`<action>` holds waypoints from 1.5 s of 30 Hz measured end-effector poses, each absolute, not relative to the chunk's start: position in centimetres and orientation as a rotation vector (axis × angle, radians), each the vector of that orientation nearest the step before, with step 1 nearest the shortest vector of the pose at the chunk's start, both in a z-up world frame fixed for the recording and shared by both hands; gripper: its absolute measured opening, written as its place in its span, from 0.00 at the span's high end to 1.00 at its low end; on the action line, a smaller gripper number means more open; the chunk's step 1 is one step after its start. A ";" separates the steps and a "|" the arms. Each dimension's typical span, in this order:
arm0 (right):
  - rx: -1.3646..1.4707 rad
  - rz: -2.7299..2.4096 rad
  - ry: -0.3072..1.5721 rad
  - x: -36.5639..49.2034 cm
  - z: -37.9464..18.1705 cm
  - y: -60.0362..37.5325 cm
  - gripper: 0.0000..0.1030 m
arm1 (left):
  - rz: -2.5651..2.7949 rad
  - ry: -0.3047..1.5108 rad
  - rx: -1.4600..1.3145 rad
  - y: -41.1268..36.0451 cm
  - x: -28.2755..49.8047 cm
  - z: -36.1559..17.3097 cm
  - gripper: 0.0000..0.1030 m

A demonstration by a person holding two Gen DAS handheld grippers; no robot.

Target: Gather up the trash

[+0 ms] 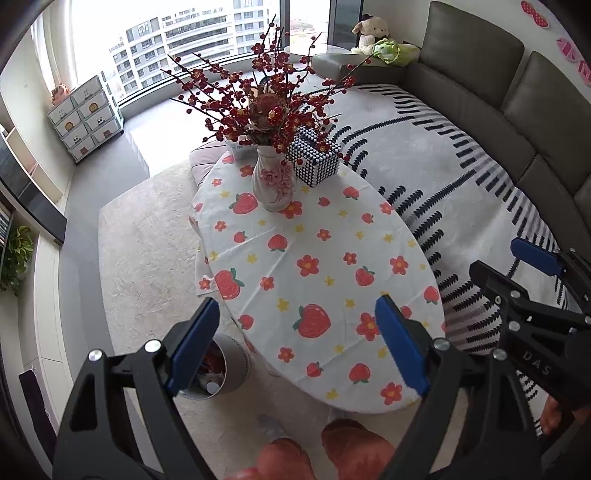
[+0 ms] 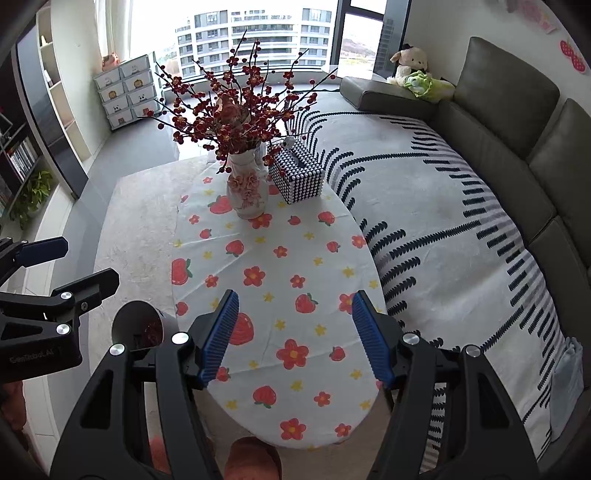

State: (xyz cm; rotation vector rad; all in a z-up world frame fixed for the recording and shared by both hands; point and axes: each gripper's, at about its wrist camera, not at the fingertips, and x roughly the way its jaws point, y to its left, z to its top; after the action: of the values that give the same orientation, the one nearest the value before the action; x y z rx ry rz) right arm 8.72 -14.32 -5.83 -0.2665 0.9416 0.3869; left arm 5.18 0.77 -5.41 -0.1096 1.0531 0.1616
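Left tool (image 1: 297, 347): your jaws gape wide, gripping nothing
Right tool (image 2: 293, 338): spread wide above the bench (image 2: 325, 258), empty
Trash bin (image 1: 225, 373): upright on the carpet beside the bench, mouth up, scraps inside

"das" on the right gripper (image 1: 532, 266) — "genrobot.ai" on the left gripper (image 2: 70, 266).

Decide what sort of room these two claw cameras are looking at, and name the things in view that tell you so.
Most likely a home living room in a high-rise flat: a grey sofa along one side, a low oval table with a flower vase, and large windows facing apartment blocks.
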 end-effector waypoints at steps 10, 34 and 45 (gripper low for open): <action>-0.265 0.391 0.919 8.7 -5.0 -14.3 0.40 | 0.161 1.042 -0.106 0.8 5.1 -4.6 0.17; -0.274 0.395 0.915 9.0 -4.4 -13.5 0.40 | 0.189 1.035 -0.085 1.6 4.8 -4.0 0.17; -0.275 0.394 0.915 9.0 -4.5 -13.5 0.40 | 0.188 1.034 -0.088 1.6 4.7 -3.9 0.17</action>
State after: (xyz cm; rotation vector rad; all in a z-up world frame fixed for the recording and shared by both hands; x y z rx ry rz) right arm 8.99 -13.49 -4.49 -0.2752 0.9147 0.3939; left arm 4.75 1.56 -3.91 -0.0880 1.0336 0.1880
